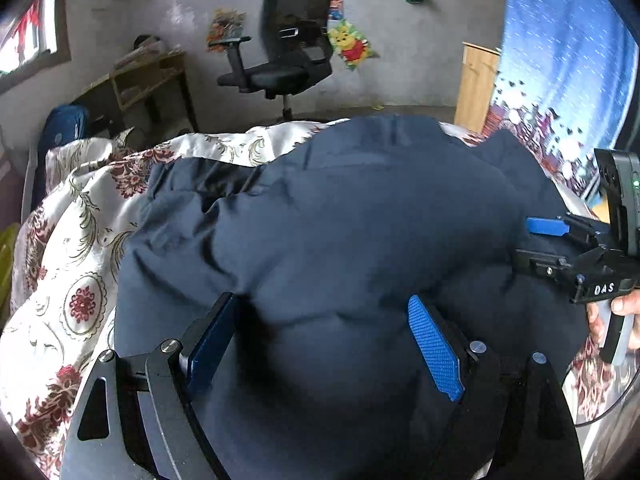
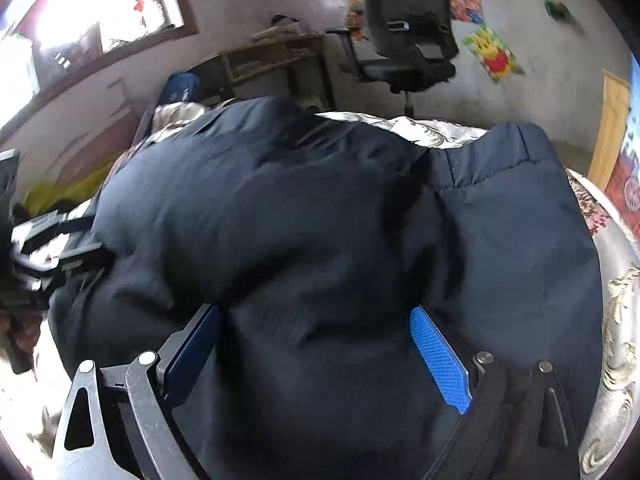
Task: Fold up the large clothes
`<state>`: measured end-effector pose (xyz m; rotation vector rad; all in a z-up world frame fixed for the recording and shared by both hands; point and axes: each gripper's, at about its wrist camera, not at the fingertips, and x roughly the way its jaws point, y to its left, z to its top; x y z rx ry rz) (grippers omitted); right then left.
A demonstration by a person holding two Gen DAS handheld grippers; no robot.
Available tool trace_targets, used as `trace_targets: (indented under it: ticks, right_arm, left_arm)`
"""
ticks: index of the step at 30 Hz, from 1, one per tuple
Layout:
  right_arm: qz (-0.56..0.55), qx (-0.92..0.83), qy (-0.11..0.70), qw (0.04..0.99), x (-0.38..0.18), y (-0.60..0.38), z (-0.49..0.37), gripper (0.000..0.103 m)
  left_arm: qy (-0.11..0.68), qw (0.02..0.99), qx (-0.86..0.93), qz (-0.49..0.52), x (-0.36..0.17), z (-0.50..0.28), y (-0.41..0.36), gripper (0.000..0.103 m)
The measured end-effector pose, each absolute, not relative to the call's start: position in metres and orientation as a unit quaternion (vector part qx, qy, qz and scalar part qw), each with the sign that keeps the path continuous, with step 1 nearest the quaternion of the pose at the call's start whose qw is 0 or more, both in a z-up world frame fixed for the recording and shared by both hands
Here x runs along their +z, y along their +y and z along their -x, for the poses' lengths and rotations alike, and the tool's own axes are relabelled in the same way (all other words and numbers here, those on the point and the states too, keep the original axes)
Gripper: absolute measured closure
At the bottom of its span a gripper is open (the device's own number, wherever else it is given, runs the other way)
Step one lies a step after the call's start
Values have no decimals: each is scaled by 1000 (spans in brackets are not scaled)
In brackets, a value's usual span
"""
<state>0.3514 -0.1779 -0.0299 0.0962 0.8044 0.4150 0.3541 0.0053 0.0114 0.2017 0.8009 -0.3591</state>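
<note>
Nearest the left wrist camera, the left gripper (image 1: 322, 334) is standing with its jaws wide apart, a thick bulge of the navy padded jacket (image 1: 340, 232) swelling up between the two blue pads (image 1: 434, 348); the fabric is touching both pads, though the jaws are not closing it flat. The same is showing from the other side: the right gripper (image 2: 316, 342) is sitting with its fingers spread and a puffy fold of the jacket (image 2: 320, 208) filling the gap between them.

The jacket is lying in a rumpled heap on the bed, covering most of the floral bedspread (image 1: 76, 280), which is white with red and olive patterns. In the left wrist view the right gripper (image 1: 520, 240) is reaching in from the right edge, its tips pressing into the jacket's side, with the person's right hand (image 1: 624, 312) gripping the handle. In the right wrist view a quilted, stitched section of the jacket is rising on the right.

Beyond the bed, a black office chair (image 1: 288, 40) is standing against the grey wall, beside a Winnie-the-Pooh poster (image 1: 352, 44). A wooden desk (image 1: 148, 76) is sitting to the left and a blue patterned curtain (image 1: 560, 60) is hanging on the right.
</note>
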Motion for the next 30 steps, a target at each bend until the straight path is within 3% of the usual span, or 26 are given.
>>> trace_targets:
  ticks: [2,10,23,30]
  right_arm:
    - [-54,197,394,896,-30,-179,-372,4]
    - [-20,191,396,898,-29,-160,-428,0]
    - [-63,175,408,894,-54,-170,-458,0]
    - [-68,179,392,900,-58,-171,-452,0]
  left_arm:
    - [391,902,-159,-92,10,-368,8,12]
    - [393,912,-113,-39,9,-401,37,5]
    - [431,892,-90,102,-16,-446,91,1]
    - [423,895,-94,103,-14,-440,91,1]
